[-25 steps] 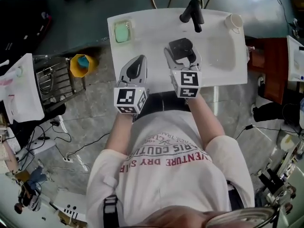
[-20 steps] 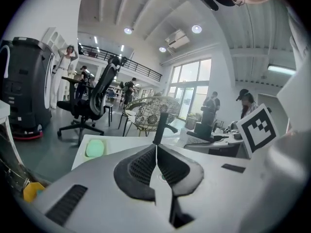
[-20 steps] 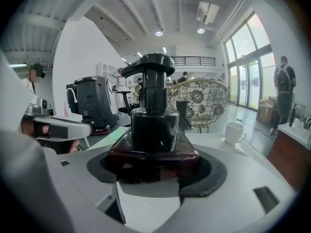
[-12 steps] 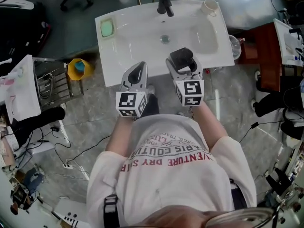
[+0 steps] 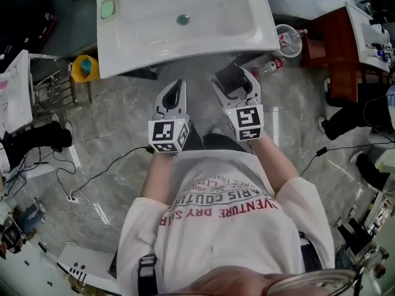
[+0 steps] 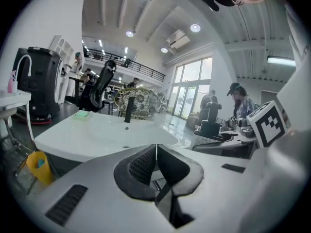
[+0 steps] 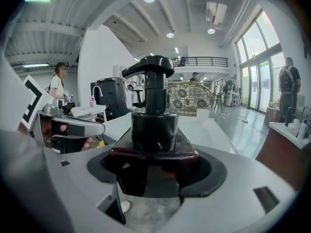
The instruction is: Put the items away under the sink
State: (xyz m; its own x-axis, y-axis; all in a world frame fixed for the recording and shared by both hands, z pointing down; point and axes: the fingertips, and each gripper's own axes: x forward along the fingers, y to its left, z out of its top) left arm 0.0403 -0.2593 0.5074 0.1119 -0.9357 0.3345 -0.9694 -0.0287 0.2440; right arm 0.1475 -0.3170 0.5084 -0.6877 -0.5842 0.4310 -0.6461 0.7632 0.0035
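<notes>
The right gripper (image 5: 235, 81) is clenched on 1 dark pump bottle (image 5: 229, 78). In the right gripper view the 2 jaws press on the bottle's (image 7: 153, 125) body from either side, and its black pump head stands above them, right in front of the camera. The left gripper (image 5: 177, 90) is just beside it on the left, apart from it. In its own view the 2 pads (image 6: 141, 166) meet edge to edge and nothing is between them.

Both grippers are held side by side over the grey floor (image 5: 123, 134), tips pointing at the front edge of 1 white sink (image 5: 247, 23). The sink is near the tips but does not touch them. In the left gripper view, 1 black faucet (image 6: 128, 113) stands at the sink's far edge, straight beyond the closed jaws.

1 green pad (image 5: 108, 8) lies on the sink's far left corner, well ahead and left of the left gripper. 1 yellow bin (image 5: 84, 68) stands on the floor to that gripper's left, beside the sink's left end. Ahead and right of the right gripper, 1 clear cup (image 5: 287, 40) sits by the sink's right corner. Just below it, 1 small bottle (image 5: 271, 65) lies on the floor near the held bottle; its details are too small to make out.
</notes>
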